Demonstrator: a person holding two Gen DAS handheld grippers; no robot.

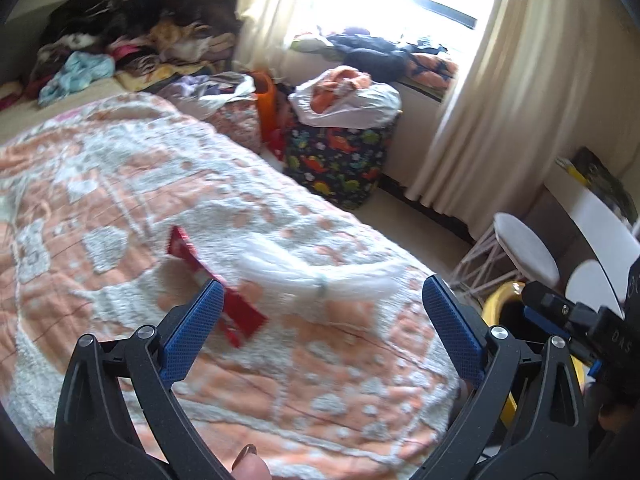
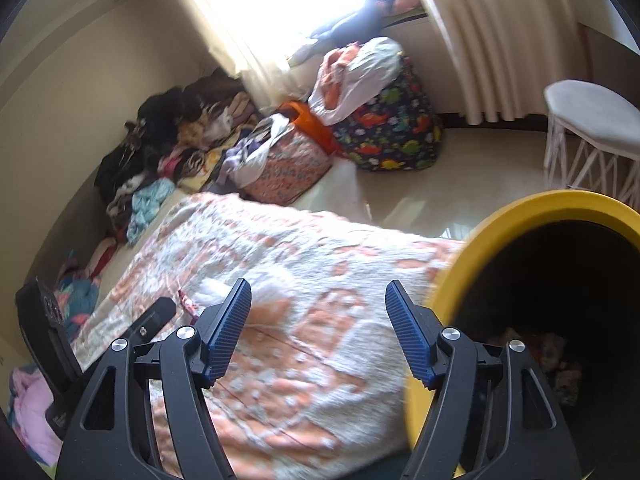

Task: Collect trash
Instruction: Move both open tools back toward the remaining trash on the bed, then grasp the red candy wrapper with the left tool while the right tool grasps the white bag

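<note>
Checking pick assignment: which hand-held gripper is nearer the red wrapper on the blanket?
Left. The left hand-held gripper hangs just over the red wrapper, one fingertip overlapping it. The right hand-held gripper sits farther off by the yellow bin.

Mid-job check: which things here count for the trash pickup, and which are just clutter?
Job:
red wrapper
white plastic wrapper
yellow bin
left claw, open

Clutter:
clothes pile
dinosaur-print bag
white stool
</note>
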